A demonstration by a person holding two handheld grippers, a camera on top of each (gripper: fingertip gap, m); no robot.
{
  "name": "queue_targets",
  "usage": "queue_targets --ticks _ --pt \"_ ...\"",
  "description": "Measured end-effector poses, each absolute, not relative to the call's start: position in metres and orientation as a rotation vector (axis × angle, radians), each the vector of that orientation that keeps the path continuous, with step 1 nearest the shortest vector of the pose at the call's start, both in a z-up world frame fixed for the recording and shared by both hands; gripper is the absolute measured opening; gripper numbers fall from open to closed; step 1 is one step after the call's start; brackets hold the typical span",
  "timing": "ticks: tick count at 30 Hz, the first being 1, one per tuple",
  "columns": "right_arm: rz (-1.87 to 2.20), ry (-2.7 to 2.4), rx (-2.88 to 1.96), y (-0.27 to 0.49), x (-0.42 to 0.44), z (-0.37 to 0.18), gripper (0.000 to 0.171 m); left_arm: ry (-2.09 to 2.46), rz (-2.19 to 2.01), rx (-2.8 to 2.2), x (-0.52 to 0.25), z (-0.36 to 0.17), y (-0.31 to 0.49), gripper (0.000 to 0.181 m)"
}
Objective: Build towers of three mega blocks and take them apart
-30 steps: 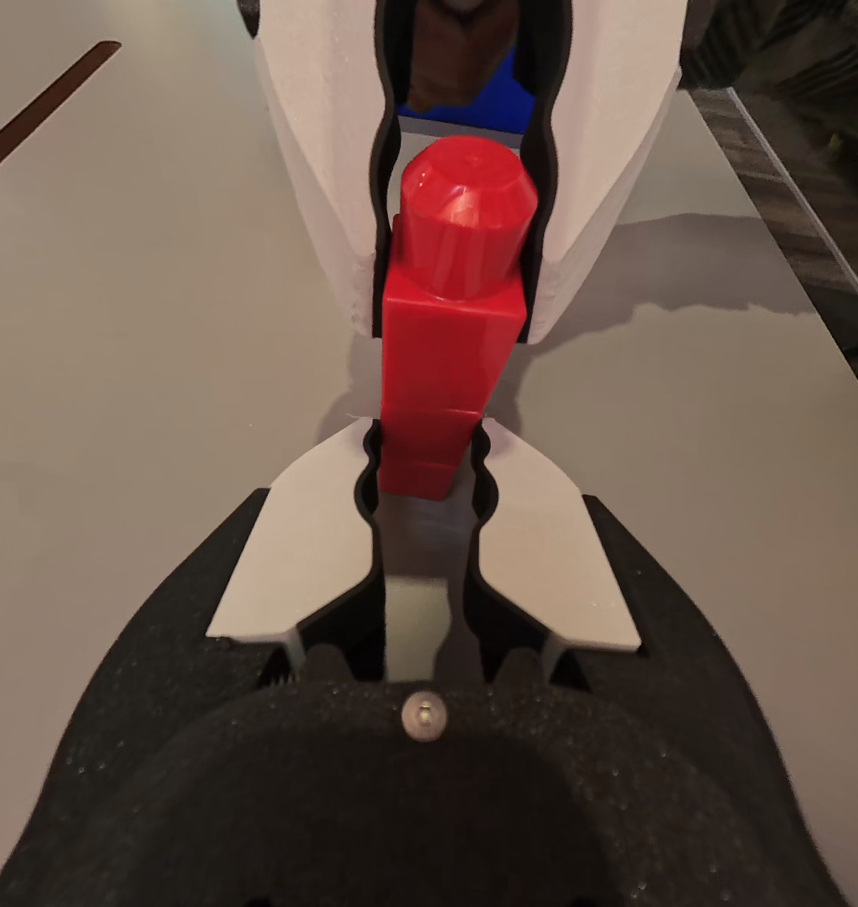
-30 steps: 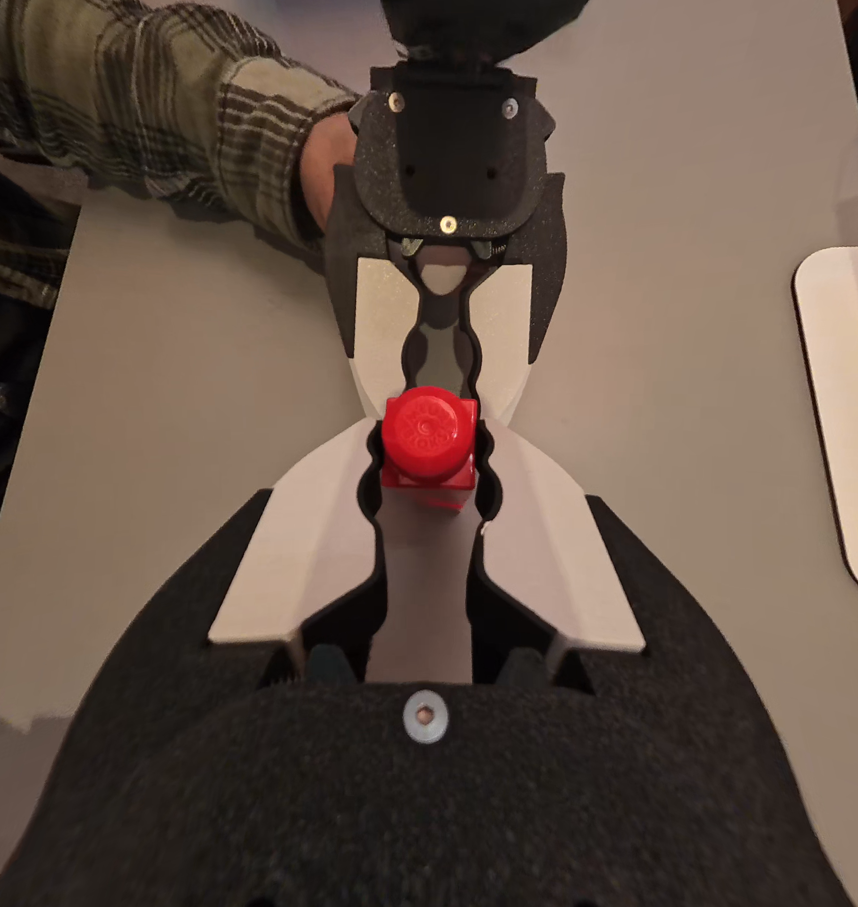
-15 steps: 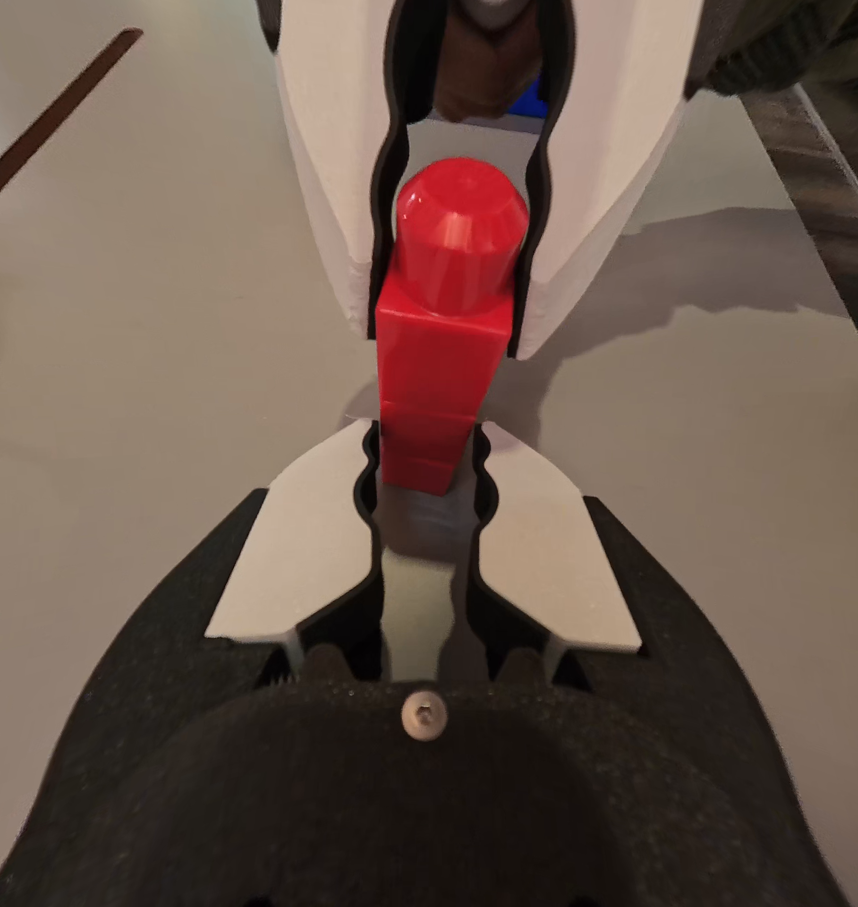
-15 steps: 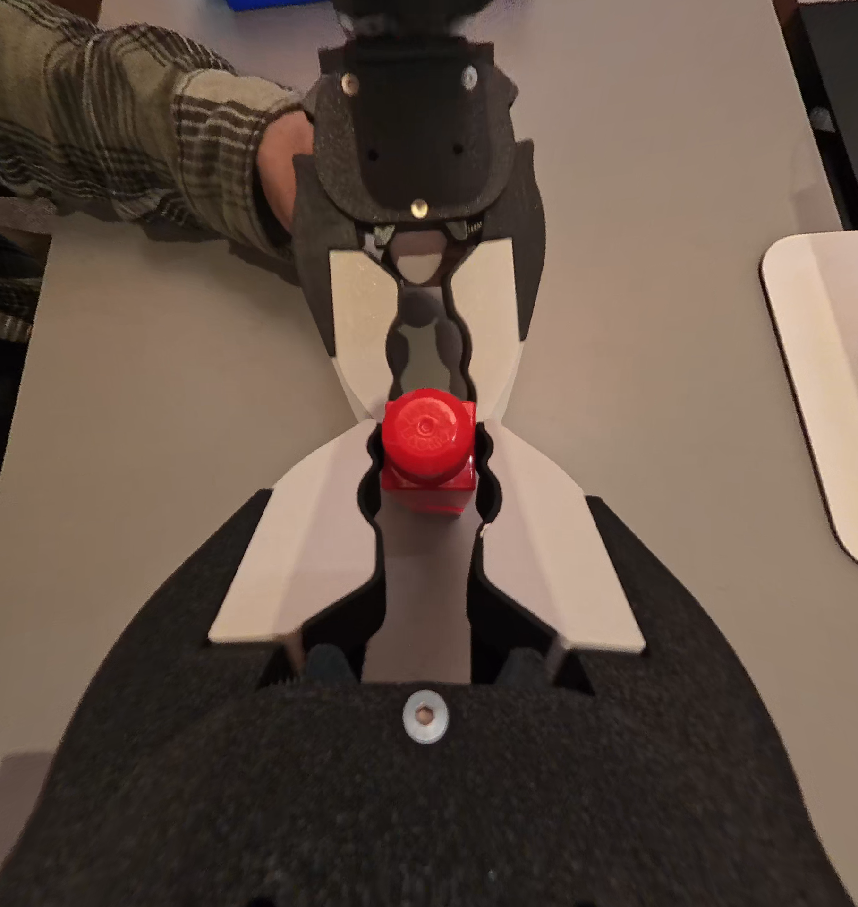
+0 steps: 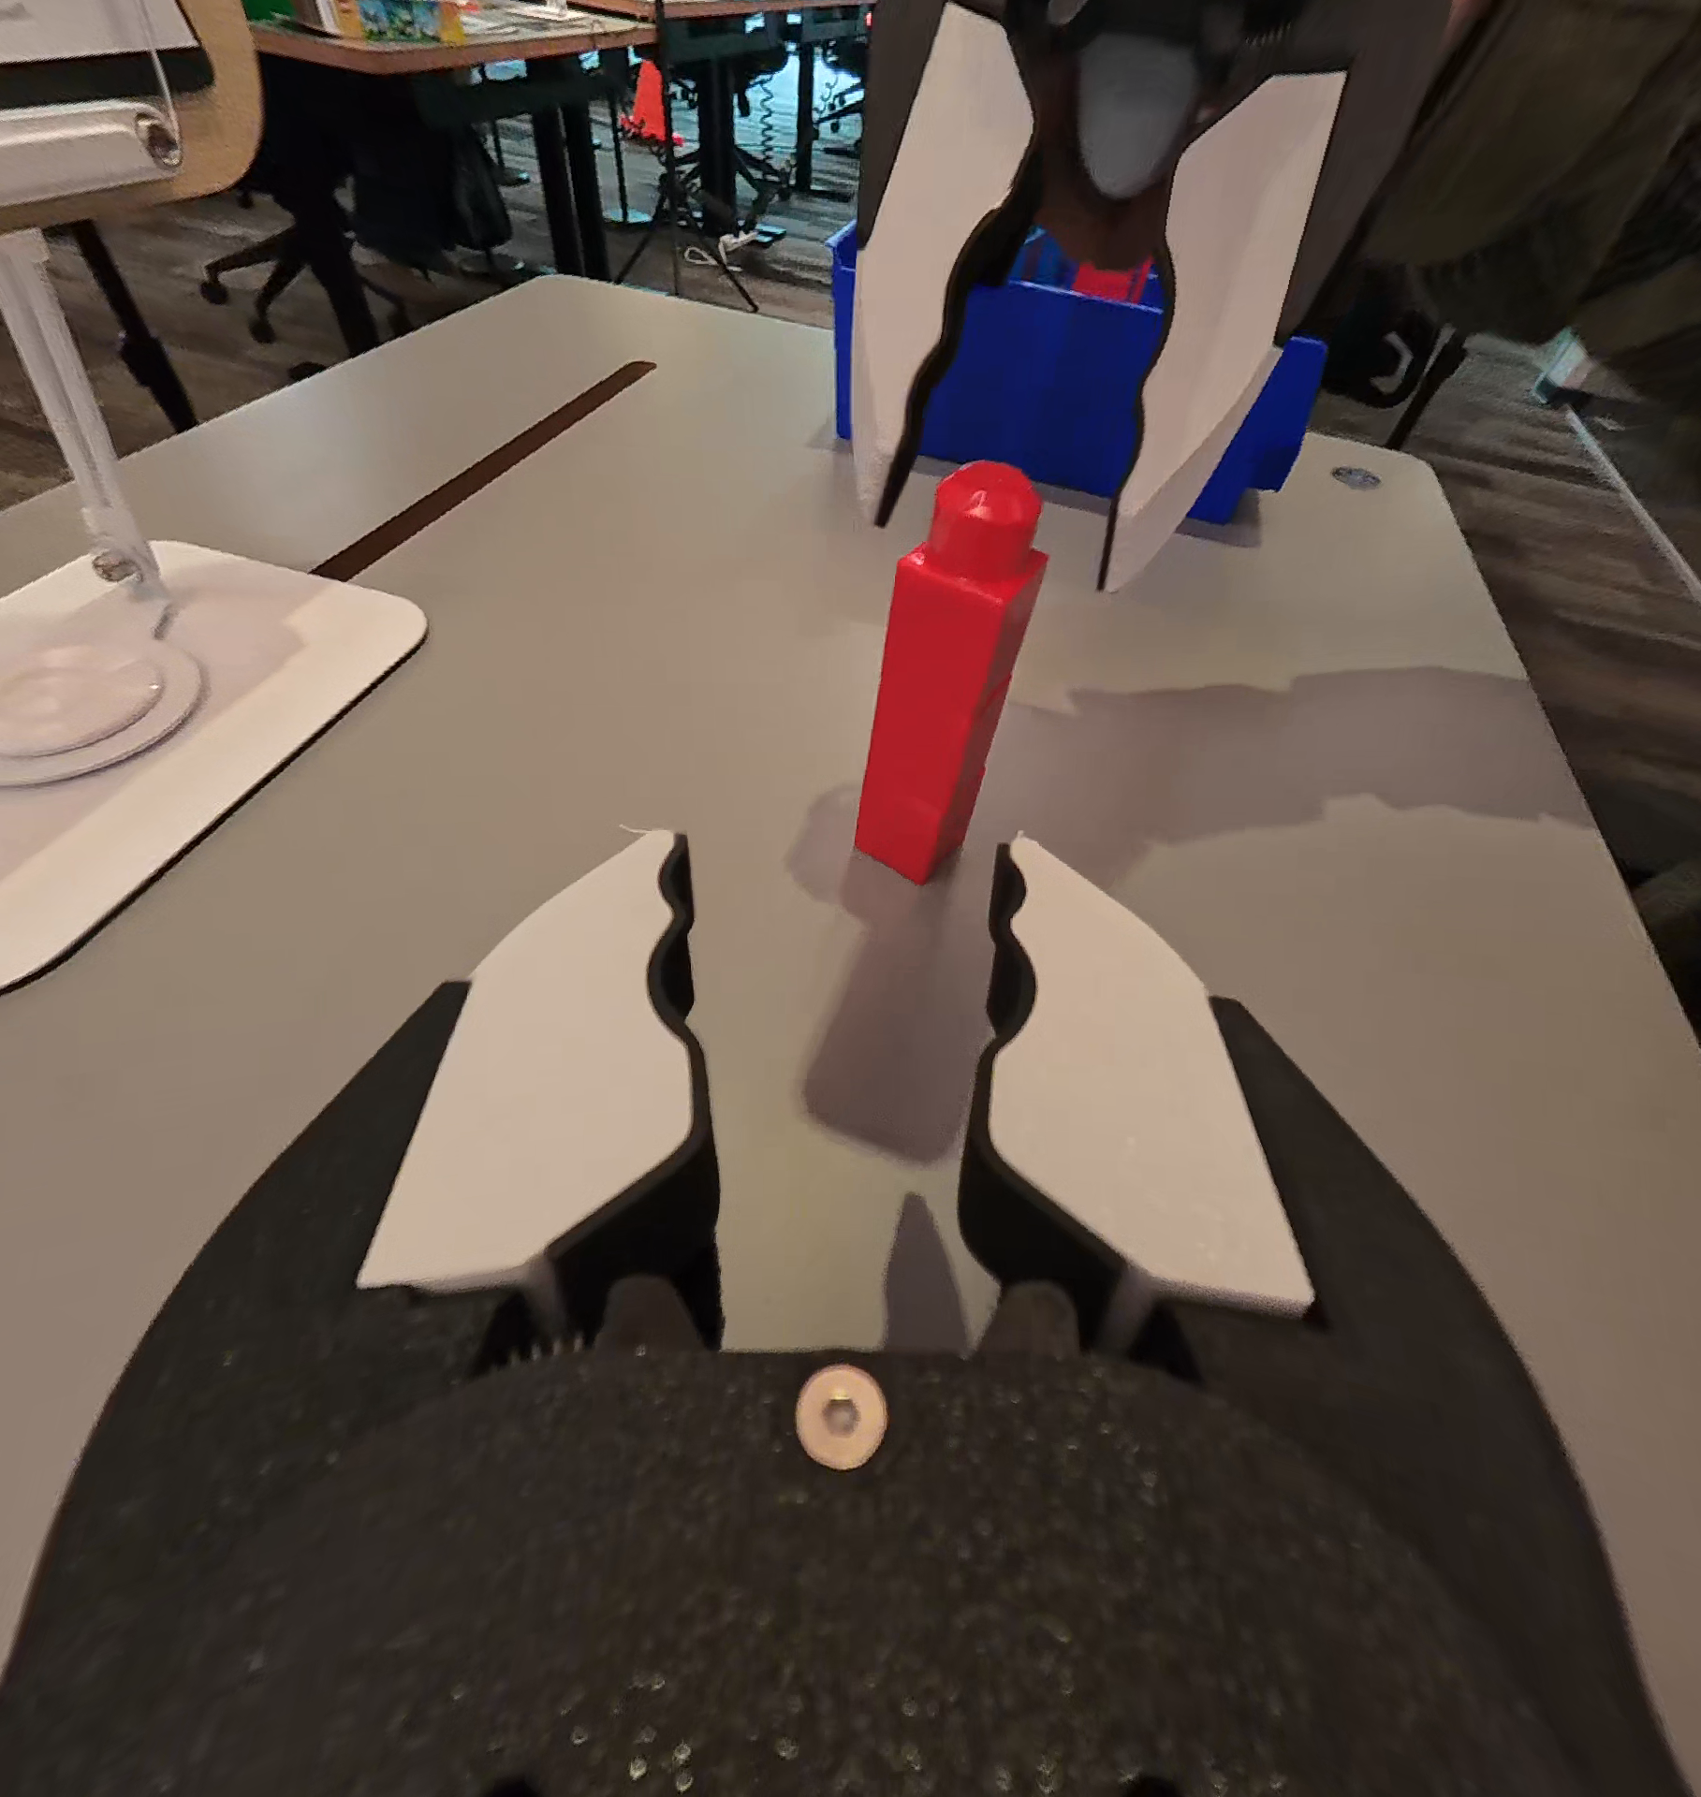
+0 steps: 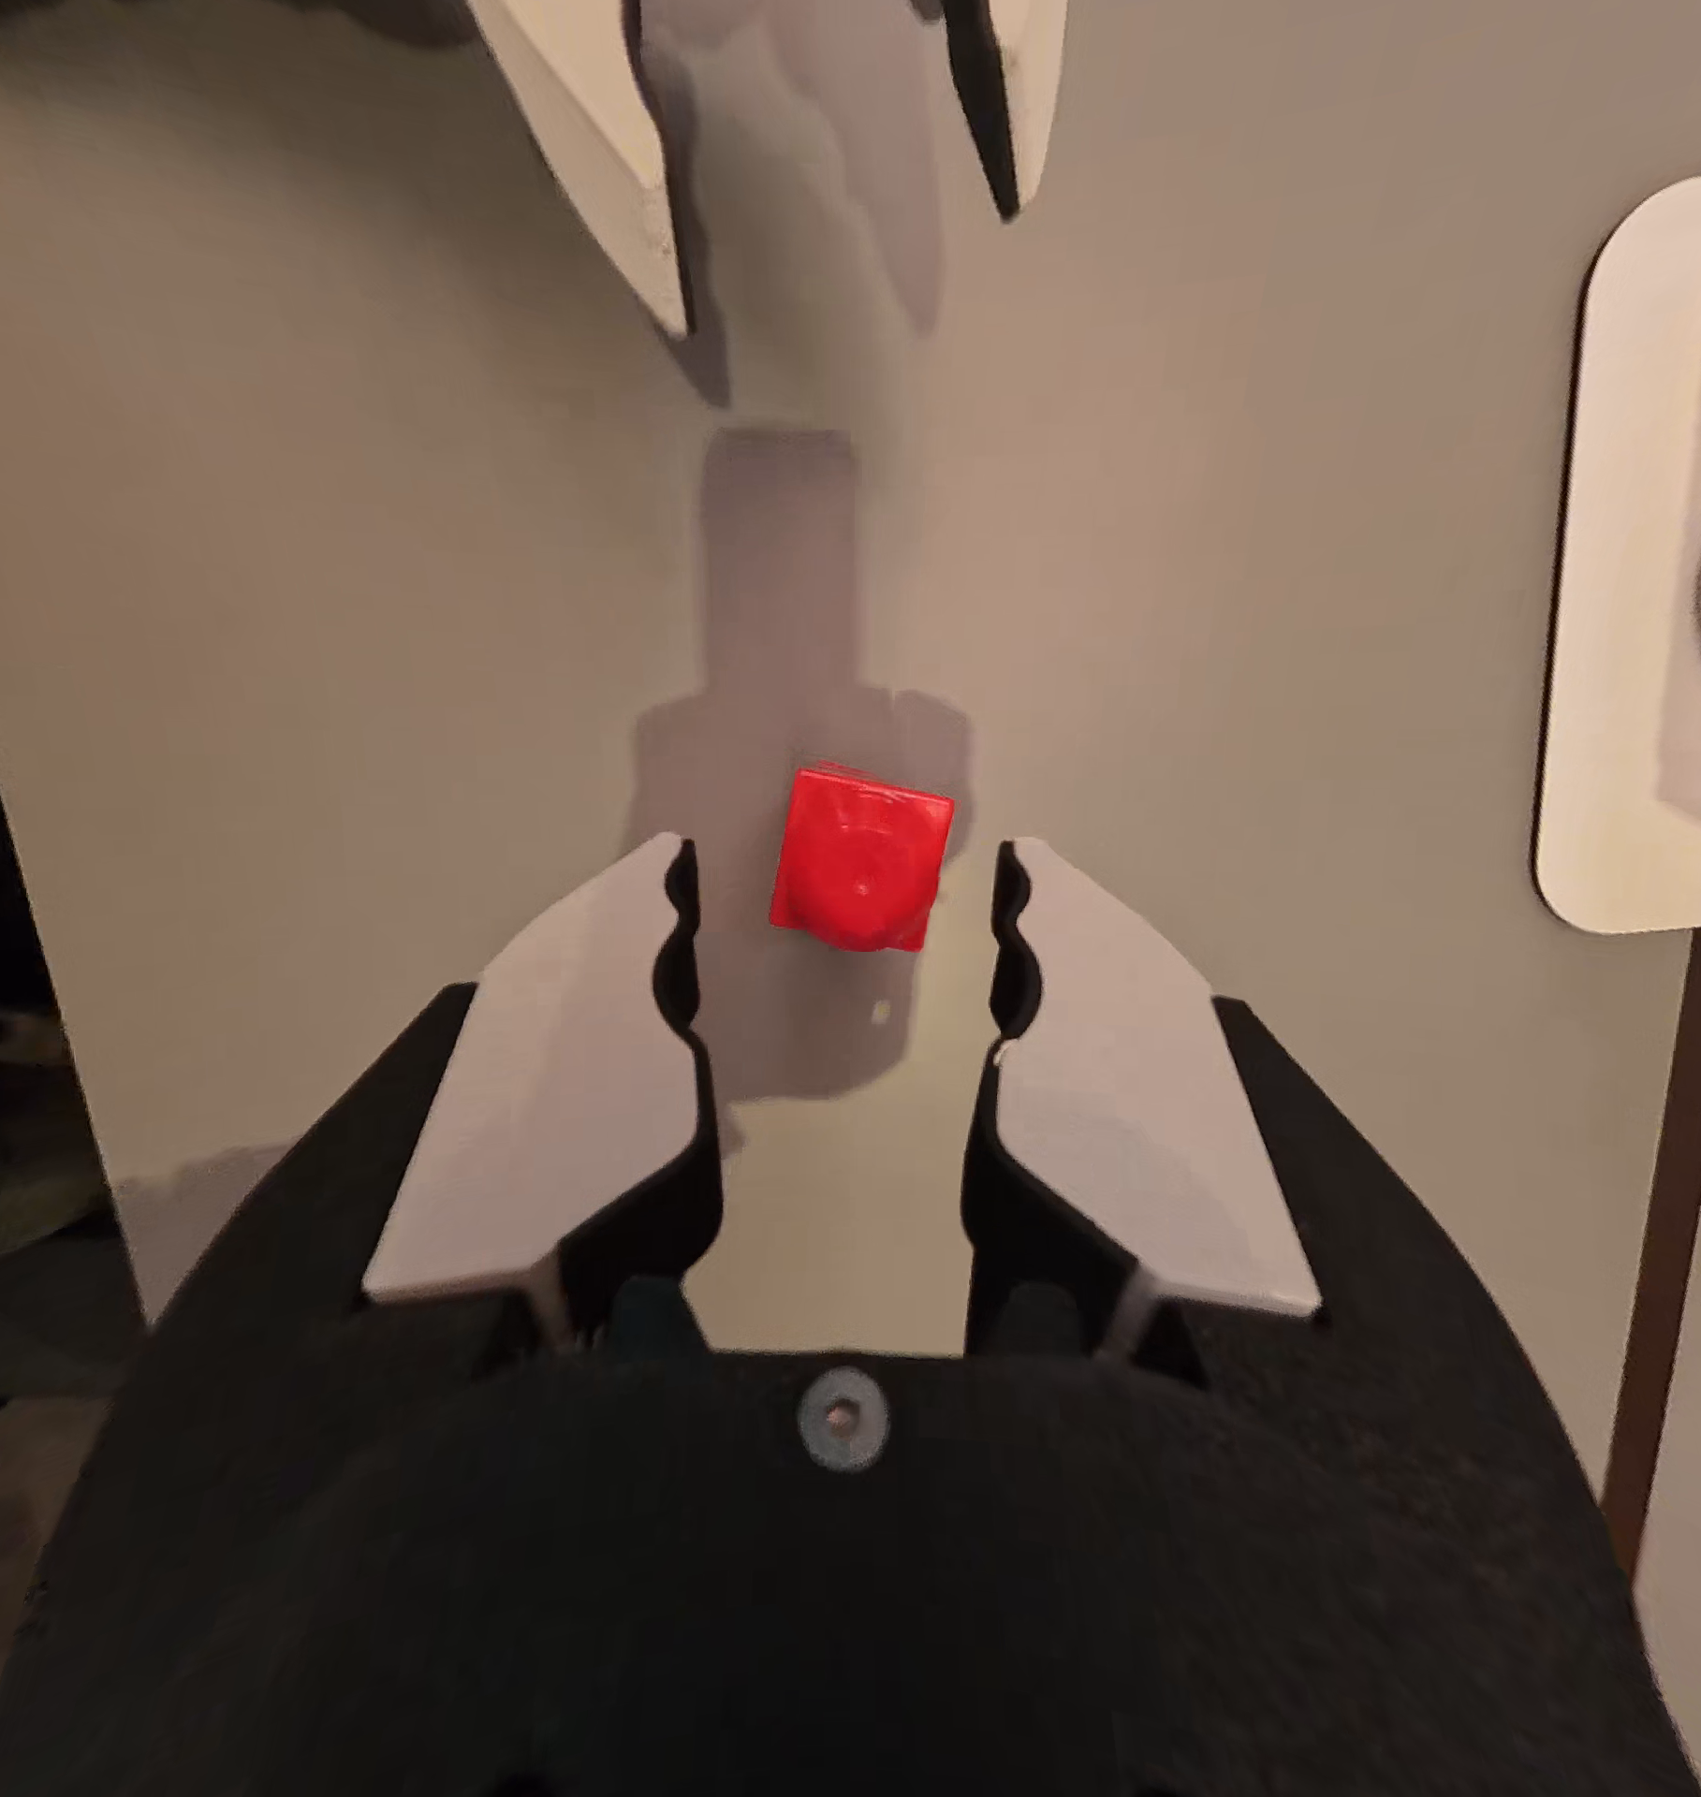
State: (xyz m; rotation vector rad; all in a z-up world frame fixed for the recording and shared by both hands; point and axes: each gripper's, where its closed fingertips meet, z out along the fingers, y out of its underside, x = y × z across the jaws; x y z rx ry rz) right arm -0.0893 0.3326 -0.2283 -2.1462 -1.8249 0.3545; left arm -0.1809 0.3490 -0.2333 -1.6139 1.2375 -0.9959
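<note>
Both grippers, left (image 5: 841, 851) and right (image 6: 841, 856), gape apart around nothing; only the left view shows the red tower (image 5: 948, 681) upright before a blue bin (image 5: 1050, 389).

left low – right overhead, both near red tower (image 5: 943, 681)

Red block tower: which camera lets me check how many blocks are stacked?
The left wrist view. It shows the red block tower from the side, standing free on the table, full height with faint seams between blocks and its top stud. The right wrist view looks straight down, showing only the top face and stud.
</note>
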Motion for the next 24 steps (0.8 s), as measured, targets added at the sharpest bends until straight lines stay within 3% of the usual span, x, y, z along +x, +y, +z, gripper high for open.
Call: queue_targets --ticks 1,4,5,6,12,18,24 --pt "0.338 -1.837 -2.177 0.333 -0.090 -0.229 0.058 1.234 -0.995 -1.617 -0.182 -0.234 0.350 0.058" --pt "0.307 -1.855 -2.297 0.334 -0.091 -0.237 0.051 1.232 -0.990 -1.630 -0.183 -0.236 0.351 0.058" --pt "0.317 -1.868 -2.338 0.332 -0.091 -0.240 0.037 1.233 -0.982 -1.633 -0.183 -0.237 0.352 0.058" --pt "0.329 -1.856 -2.370 0.333 -0.092 -0.243 0.034 1.234 -0.975 -1.638 -0.184 -0.238 0.352 0.057" --pt "0.323 -1.944 -2.340 0.326 -0.086 -0.234 0.033 1.202 -0.971 -1.645 -0.187 -0.237 0.357 0.055" --pt "0.165 -1.752 -2.362 0.330 -0.020 -0.160 0.033 1.108 -0.994 -1.631 -0.194 -0.226 0.364 0.052" --pt "-0.095 -1.166 -2.594 0.318 0.118 -0.084 0.033 1.073 -1.015 -1.654 -0.194 -0.230 0.368 0.050"
